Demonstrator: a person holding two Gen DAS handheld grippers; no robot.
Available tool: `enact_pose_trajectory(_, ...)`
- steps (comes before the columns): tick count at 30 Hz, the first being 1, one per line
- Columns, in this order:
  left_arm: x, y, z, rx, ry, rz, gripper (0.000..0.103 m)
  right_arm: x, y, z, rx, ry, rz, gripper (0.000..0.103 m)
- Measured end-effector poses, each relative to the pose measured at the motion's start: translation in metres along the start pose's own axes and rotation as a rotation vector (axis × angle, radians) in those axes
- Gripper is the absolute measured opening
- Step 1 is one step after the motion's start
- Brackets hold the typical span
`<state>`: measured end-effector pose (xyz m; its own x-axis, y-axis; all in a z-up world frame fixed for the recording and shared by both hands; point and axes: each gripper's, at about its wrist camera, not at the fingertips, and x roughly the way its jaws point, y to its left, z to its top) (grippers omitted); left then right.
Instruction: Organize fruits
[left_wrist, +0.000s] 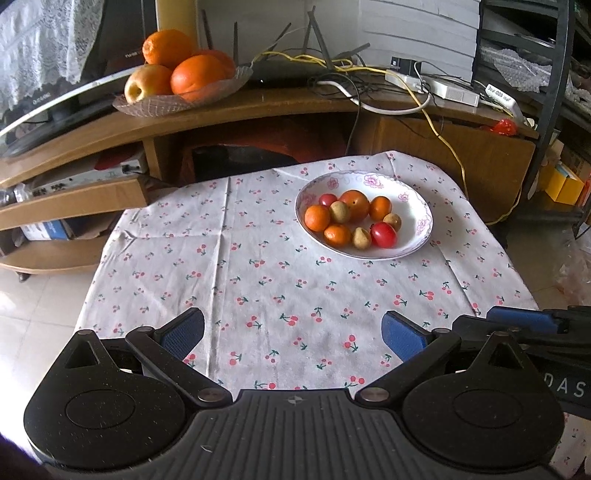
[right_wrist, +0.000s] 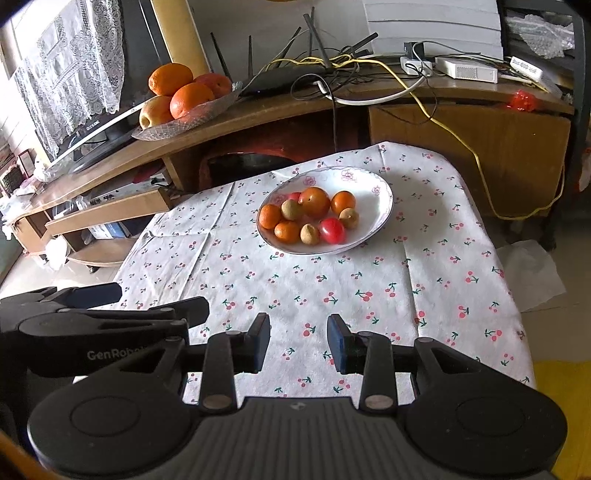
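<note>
A glossy ceramic bowl rests on creased matt cloth, with a polished wooden shelf and shiny floor tiles beyond.

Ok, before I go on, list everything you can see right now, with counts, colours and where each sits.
white plate: one, pink floral rim, far right of the cloth
small oranges: five, orange, in the white plate
red fruits: two, in the white plate
tan fruits: three, in the white plate
cherry-print cloth: one, white, covering the table
glass dish: one, clear, on the wooden stand
large oranges: three, in the glass dish
apple: one, yellow-red, in the glass dish
router: one, black, on the stand among cables
left tool: open, empty, over the near cloth
right tool: narrow gap, empty
</note>
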<state>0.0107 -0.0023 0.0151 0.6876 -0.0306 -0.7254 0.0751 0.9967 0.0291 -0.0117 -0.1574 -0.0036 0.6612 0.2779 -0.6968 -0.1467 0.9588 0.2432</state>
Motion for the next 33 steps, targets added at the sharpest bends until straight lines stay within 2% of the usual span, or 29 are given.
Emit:
enact_pose_trajectory(9, -0.0032, -0.001, -0.0016, 0.004, -0.016, 0.021, 0.103, -0.0019, 0.0002, -0.0007, -0.005, -0.019, 0.015, 0.033)
enact_pose_trajectory(33, -0.0006, -0.0027, -0.007, 0.034, -0.025, 0.066, 0.102, 0.0038, 0.0088, -0.0069, -0.072, -0.03, -0.029, 0.033)
